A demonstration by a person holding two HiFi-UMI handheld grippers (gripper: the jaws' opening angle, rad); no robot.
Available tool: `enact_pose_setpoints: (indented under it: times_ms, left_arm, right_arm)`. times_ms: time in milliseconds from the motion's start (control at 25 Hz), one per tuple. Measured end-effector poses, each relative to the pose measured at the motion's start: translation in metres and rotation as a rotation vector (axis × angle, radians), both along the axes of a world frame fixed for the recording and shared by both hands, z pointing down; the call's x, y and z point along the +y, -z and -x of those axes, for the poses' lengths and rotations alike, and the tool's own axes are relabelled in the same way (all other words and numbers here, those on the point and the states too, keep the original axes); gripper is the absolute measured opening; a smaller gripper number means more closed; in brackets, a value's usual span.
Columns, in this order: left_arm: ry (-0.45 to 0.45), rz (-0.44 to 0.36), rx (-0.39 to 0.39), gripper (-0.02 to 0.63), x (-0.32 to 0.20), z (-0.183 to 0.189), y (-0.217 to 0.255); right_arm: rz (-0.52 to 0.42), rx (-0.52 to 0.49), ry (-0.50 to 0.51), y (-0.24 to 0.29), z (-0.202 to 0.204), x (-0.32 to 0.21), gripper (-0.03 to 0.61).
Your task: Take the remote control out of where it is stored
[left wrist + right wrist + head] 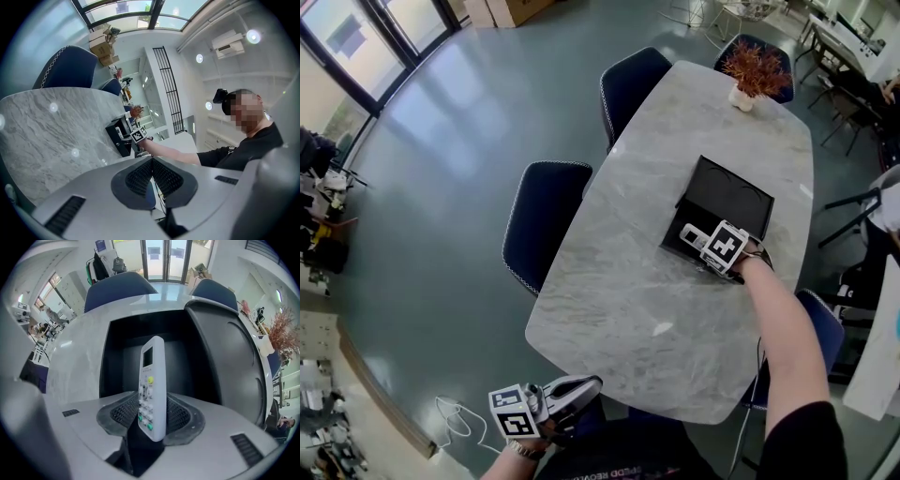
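Remote control point(152, 385) pinched in the right gripper point(151, 414) jaws, inside the open black box point(112, 357) on the counter point(619, 281), far right; grasp looks made, lift-out not yet done; left gripper point(151, 180) jaws pressed together, empty.

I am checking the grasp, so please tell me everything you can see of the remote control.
The remote control is a slim white plastic-looking bar with a small screen at its far end, one yellow-green button, and rows of white and green keys. It stands lengthwise between the jaws of the right tool, whose pads press its two sides, screen end pointing into the open black box.
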State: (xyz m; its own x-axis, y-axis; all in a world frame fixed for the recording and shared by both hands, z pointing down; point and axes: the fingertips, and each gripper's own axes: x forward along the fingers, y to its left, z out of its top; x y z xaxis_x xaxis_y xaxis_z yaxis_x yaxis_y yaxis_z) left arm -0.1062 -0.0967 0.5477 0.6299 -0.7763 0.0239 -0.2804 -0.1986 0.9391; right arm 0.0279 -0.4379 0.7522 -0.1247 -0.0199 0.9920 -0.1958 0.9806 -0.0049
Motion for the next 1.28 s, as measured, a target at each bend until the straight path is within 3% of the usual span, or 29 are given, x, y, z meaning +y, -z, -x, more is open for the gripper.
enact_pose_setpoints:
  times_ms: [240,400,520,720,840,1040,1280]
  left_arm:
    - [-0.007,-0.003,-0.004,0.006,0.001,-0.005,0.0]
    - [-0.016,-0.007,-0.005,0.006,0.001,-0.008,0.001]
    - [-0.02,-0.015,-0.005,0.006,0.002,-0.008,0.003]
    - [-0.034,-0.034,-0.012,0.006,-0.002,-0.009,0.009]
    - [-0.058,-0.05,-0.019,0.006,-0.003,-0.007,0.014]
    - [-0.136,-0.077,-0.026,0.006,-0.006,-0.005,0.024]
    - [-0.231,-0.12,-0.039,0.006,-0.008,-0.002,0.037]
  right_arm:
    - [-0.045,-0.088,-0.066,0.009,-0.002,-0.004,0.166]
    - [-0.05,-0.231,-0.196,0.032,-0.002,-0.013,0.166]
    - [-0.013,-0.397,-0.37,0.057,0.002,-0.02,0.166]
    - [0.14,-0.785,-0.7,0.113,0.014,-0.018,0.166]
    - [0.219,-0.931,-0.833,0.135,0.016,0.001,0.166]
    - [0.291,-1.074,-1.024,0.156,0.014,0.046,0.166]
    - [0.325,-1.15,-1.086,0.171,0.014,0.129,0.166]
